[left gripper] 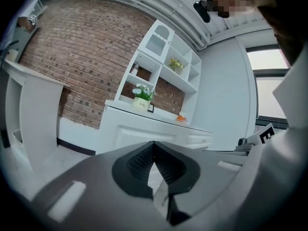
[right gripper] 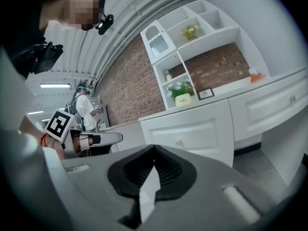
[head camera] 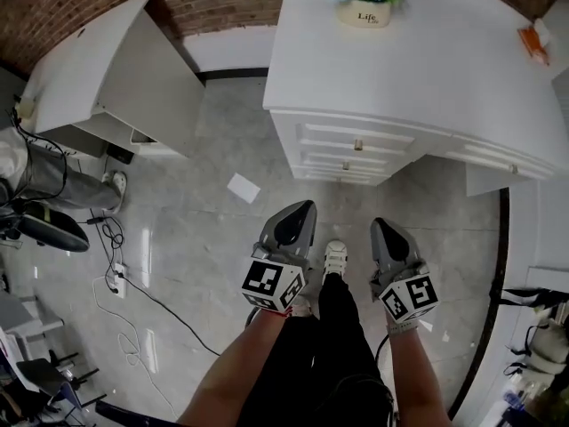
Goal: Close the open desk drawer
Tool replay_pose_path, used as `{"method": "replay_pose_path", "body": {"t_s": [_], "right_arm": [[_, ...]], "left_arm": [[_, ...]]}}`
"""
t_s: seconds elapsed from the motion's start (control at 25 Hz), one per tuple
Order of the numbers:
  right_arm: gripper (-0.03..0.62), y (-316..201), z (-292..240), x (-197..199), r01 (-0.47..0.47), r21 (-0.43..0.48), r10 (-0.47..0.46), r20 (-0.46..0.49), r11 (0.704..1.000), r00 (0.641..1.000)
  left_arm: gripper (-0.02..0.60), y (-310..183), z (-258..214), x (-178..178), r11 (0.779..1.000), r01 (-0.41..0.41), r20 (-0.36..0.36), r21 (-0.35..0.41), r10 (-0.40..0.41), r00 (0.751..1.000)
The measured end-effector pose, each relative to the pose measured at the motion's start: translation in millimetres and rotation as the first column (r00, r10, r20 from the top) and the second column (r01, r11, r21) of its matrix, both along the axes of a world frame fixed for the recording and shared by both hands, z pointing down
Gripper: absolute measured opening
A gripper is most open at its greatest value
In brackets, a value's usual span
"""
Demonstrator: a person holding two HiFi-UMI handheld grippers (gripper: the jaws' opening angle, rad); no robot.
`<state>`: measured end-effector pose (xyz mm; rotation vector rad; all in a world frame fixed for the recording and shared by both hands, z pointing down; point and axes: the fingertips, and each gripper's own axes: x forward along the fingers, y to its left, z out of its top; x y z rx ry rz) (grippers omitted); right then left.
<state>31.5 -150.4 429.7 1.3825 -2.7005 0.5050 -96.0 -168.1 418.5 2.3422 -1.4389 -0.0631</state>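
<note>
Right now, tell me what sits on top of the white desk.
On the white desk stand a cream flowerpot with blue flowers and a small orange object nearer the right end. The pot hides whatever is behind it.

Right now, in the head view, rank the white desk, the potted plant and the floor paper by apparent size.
1. white desk, largest
2. potted plant
3. floor paper, smallest, though it lies farther away

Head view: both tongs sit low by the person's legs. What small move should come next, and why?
Probably carry the right tongs forward toward the drawer fronts of the desk. Both these and the left tongs are shut on nothing and short of the desk, so no drawer can be pushed yet.
</note>
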Motion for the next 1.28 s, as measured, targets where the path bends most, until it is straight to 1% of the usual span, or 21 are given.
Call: {"method": "replay_pose_path", "body": {"t_s": [0.12,0.36,0.56,0.8,0.92,1.12,1.28], "right_arm": [[0.0,10.5,-26.1,-3.4,0.0,0.031,-0.001,0.005,1.0,1.0],[0.0,49.8,-67.3,10.7,-0.011,0.036,0.011,-0.006,0.999,1.0],[0.0,80.7,-100.0,11.0,0.04,0.032,-0.04,0.004,0.999,0.999],[0.0,116.0,-156.0,14.0,0.072,0.091,-0.07,-0.028,0.993,0.997],[0.0,130.6,-182.7,19.2,0.081,0.119,-0.076,-0.048,0.99,0.996],[0.0,159.4,-210.9,27.3,0.058,0.155,-0.048,-0.068,0.986,0.997],[0.0,179.7,-223.6,35.2,0.009,0.153,0.0,-0.058,0.988,0.998]], "left_arm": [[0.003,5.8,-25.1,-15.1,1.0,-0.016,0.002,0.026,0.016,1.0],[0.003,36.1,-77.1,-30.6,0.997,-0.06,0.032,0.055,0.058,0.998],[0.003,64.6,-115.4,-30.2,0.994,-0.068,0.015,0.081,0.067,0.998],[0.003,106.8,-150.4,-28.6,0.994,-0.064,-0.022,0.09,0.066,0.998],[0.003,127.0,-166.8,-32.1,0.992,-0.072,-0.018,0.1,0.074,0.997],[0.003,154.4,-185.5,-34.3,0.984,-0.12,0.038,0.134,0.116,0.992],[0.003,171.5,-195.2,-30.3,0.98,-0.138,0.043,0.145,0.133,0.99]]}}
